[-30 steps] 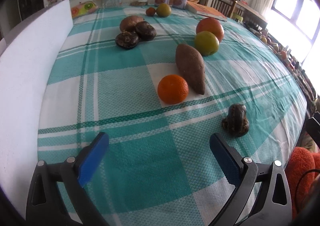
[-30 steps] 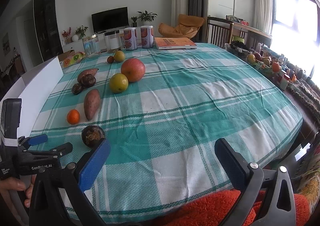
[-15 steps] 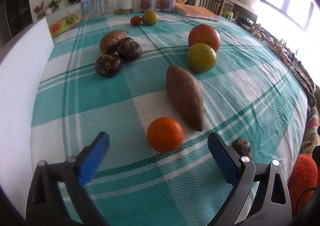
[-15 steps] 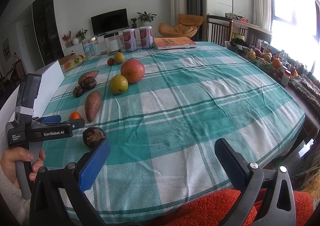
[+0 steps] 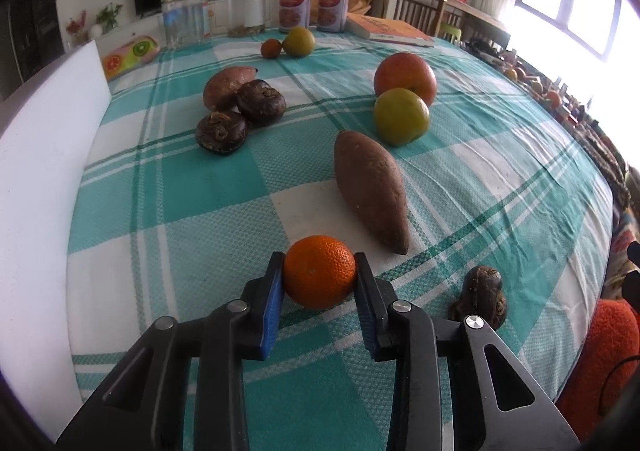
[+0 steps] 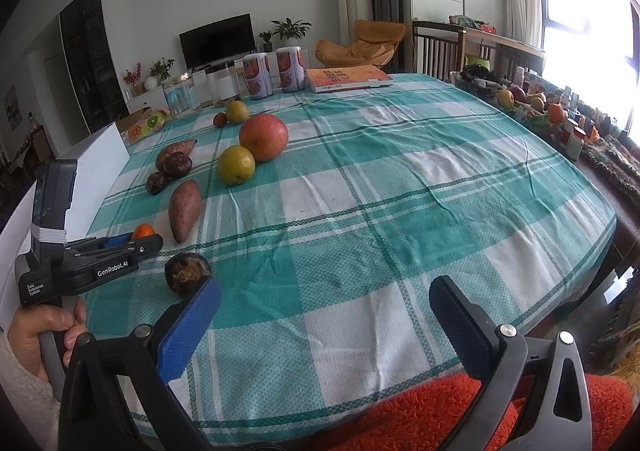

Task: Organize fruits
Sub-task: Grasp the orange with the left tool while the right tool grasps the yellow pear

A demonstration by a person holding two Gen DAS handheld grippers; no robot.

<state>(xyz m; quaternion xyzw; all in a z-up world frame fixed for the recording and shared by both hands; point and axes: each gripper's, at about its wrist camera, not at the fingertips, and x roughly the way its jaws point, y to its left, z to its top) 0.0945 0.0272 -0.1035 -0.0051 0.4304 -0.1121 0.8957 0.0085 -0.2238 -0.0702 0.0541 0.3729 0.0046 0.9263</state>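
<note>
Left gripper [image 5: 319, 277]: its blue fingers [image 5: 271, 297], spread wide half a second ago with the fruit ahead of them, are now closed onto the small orange [image 5: 319, 271], one pad on each flank.
Meaning for the task: the grasp looks made, so the lift and carry to a fruit group is probably next.
Small orange: sits squarely between the fingers at the near edge of the worktop [image 5: 192, 187], apparently touching the cloth; the right wrist view shows it only as a sliver [image 6: 143, 231] behind the left gripper [image 6: 132, 242].
Right gripper [image 6: 324, 325]: fingers wide apart and gripping nothing, hovering over the near edge of the worktop, as in the earlier frames.
Dark round fruit [image 5: 480, 297]: just right of the left gripper, apart from it.
Sweet potato [image 5: 370, 187]: just beyond the orange, tip near it, not touching.
Yellow-green fruit [image 5: 401, 121] and red apple [image 5: 405, 77]: farther back, side by side.
Dark fruits [image 5: 240, 119]: far left cluster with a second sweet potato [image 5: 224, 85].
</note>
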